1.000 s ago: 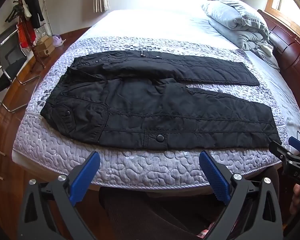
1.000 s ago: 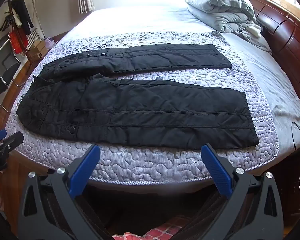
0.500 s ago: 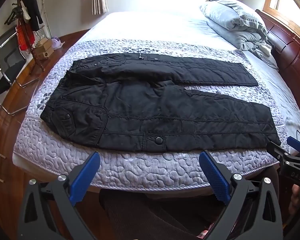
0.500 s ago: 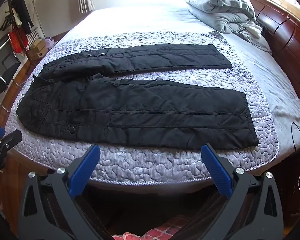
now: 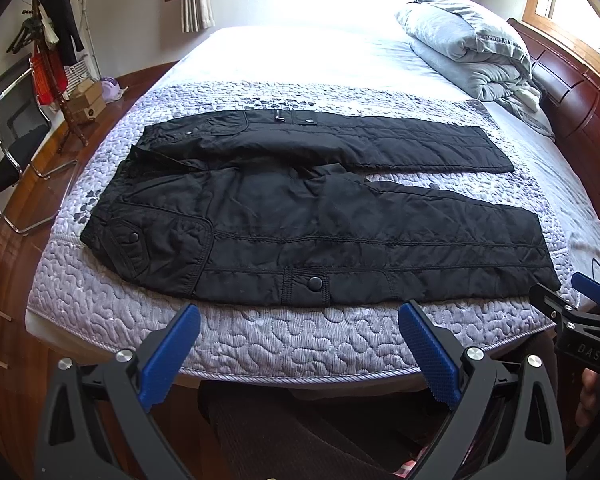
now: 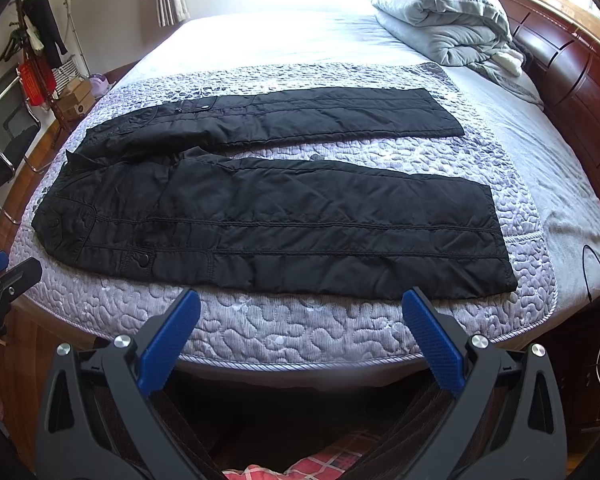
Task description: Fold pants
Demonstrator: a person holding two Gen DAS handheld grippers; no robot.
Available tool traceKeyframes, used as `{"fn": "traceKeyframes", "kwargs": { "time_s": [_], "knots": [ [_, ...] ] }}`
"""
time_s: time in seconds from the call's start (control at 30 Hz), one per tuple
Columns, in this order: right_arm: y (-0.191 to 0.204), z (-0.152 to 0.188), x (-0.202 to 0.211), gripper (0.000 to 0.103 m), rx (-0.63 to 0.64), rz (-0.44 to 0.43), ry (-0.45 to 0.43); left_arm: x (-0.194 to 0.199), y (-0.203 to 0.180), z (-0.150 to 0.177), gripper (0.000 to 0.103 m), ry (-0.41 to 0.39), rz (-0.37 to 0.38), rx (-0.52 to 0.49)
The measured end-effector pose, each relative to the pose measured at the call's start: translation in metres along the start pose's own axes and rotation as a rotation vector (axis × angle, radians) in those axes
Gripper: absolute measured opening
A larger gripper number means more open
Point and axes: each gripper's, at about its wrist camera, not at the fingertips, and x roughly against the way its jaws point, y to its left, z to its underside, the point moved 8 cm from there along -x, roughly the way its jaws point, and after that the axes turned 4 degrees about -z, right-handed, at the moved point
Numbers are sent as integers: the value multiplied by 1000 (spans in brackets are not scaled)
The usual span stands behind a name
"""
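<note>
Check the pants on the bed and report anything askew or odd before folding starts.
Nothing is damaged. The black pants lie flat on the quilted cover, legs spread apart in a narrow V rather than stacked. The fabric bunches and wrinkles at the crotch, and the waistband edge is flipped up slightly.

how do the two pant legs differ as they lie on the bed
The near leg lies along the bed's front edge; the far leg lies farther back, with a strip of quilt showing between them.
The near leg looks wider and shows a snap tab; the far leg looks narrower.
Both are black, quilted, flat and unfolded, hems to the right, joined at the waist on the left.
</note>
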Motion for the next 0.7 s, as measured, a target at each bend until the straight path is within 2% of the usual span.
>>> {"fn": "traceKeyframes", "kwargs": {
  "time_s": [0.7],
  "knots": [
    [-1, 2, -1, 101, 1, 1, 3, 1, 1, 0, 99, -2, -1, 1]
  ]
}}
